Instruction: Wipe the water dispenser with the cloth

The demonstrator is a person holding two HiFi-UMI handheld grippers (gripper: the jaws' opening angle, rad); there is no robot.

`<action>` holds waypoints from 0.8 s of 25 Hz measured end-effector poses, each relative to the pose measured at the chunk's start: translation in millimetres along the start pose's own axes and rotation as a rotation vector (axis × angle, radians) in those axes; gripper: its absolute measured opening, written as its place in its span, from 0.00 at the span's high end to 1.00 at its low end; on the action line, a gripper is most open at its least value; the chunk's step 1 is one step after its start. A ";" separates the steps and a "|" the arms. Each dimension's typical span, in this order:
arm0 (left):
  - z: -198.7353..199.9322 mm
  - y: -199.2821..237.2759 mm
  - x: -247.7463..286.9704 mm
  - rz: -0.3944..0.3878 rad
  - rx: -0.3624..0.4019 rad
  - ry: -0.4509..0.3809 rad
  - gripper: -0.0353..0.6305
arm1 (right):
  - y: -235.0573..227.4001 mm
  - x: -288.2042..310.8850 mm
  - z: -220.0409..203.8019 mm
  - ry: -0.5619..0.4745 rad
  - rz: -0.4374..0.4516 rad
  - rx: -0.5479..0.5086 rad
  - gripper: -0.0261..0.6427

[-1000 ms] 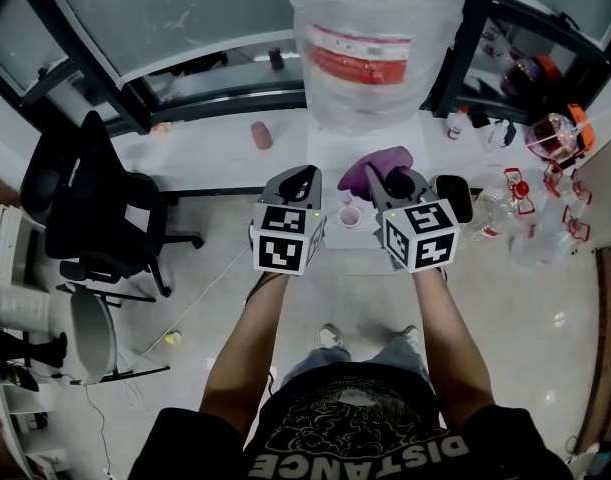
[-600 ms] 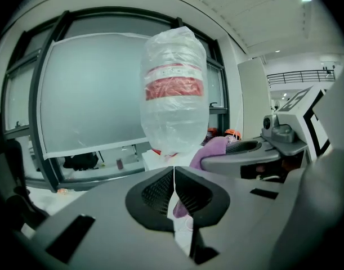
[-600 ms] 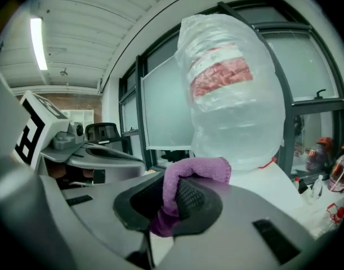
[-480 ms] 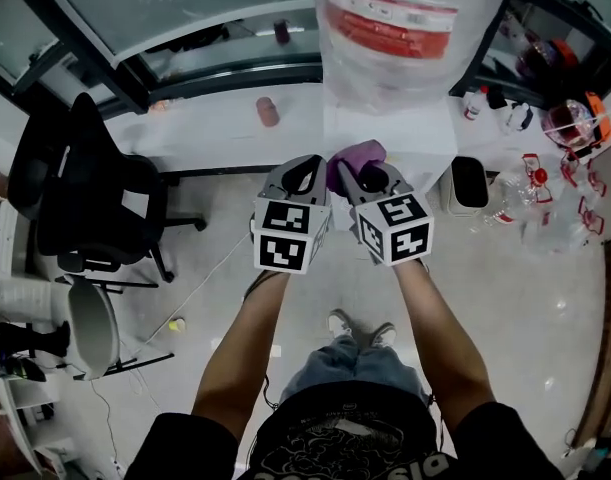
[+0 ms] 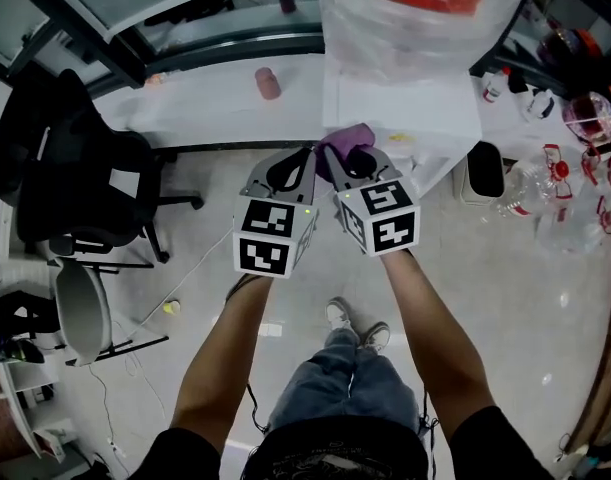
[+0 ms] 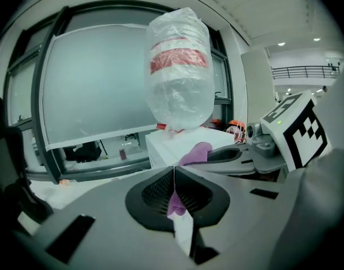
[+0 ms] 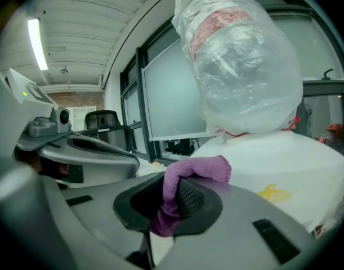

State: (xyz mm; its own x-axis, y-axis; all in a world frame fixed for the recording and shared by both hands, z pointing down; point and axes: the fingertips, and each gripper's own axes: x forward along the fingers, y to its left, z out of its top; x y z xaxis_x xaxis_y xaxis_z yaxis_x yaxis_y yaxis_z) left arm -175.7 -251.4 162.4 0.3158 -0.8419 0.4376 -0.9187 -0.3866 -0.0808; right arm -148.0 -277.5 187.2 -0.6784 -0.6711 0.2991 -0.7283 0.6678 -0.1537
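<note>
The water dispenser (image 5: 405, 98) is a white box with a plastic-wrapped bottle (image 5: 425, 8) on top, also seen ahead in the left gripper view (image 6: 180, 72) and close up in the right gripper view (image 7: 239, 61). A purple cloth (image 5: 343, 140) sits at the dispenser's near left corner, bridging both grippers. My right gripper (image 5: 335, 163) is shut on a fold of the cloth (image 7: 197, 167). My left gripper (image 5: 303, 158) is pressed beside it, jaws shut with a purple strip (image 6: 174, 204) pinched between the pads.
A black office chair (image 5: 65, 188) stands on the floor to the left. A white ledge (image 5: 205, 108) under the window carries a pink cup (image 5: 268, 82). A dark bin (image 5: 483, 173) and several plastic bottles (image 5: 585, 148) crowd the right side.
Both grippers have drawn together, the right one shifting left with the cloth until it touches the left one. The dispenser now sits closer to the top of the view.
</note>
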 end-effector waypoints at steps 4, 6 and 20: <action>-13.7 -7.5 2.9 0.010 -0.012 0.011 0.91 | -16.9 0.3 -10.3 -0.016 -0.017 0.033 0.90; -16.3 -13.2 5.3 0.014 -0.016 0.006 0.91 | -24.9 -3.1 -15.3 -0.018 -0.024 0.039 0.90; 15.8 -67.3 42.5 -0.031 0.016 -0.031 0.91 | -91.1 -51.1 -18.3 -0.028 -0.086 0.024 0.90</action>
State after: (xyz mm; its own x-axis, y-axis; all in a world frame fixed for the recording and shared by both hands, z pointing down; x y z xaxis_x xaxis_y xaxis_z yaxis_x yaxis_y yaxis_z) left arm -96.7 -267.1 172.3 0.3511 -0.8406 0.4124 -0.9047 -0.4181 -0.0819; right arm -45.2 -298.1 203.1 -0.6151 -0.7350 0.2854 -0.7862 0.5994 -0.1507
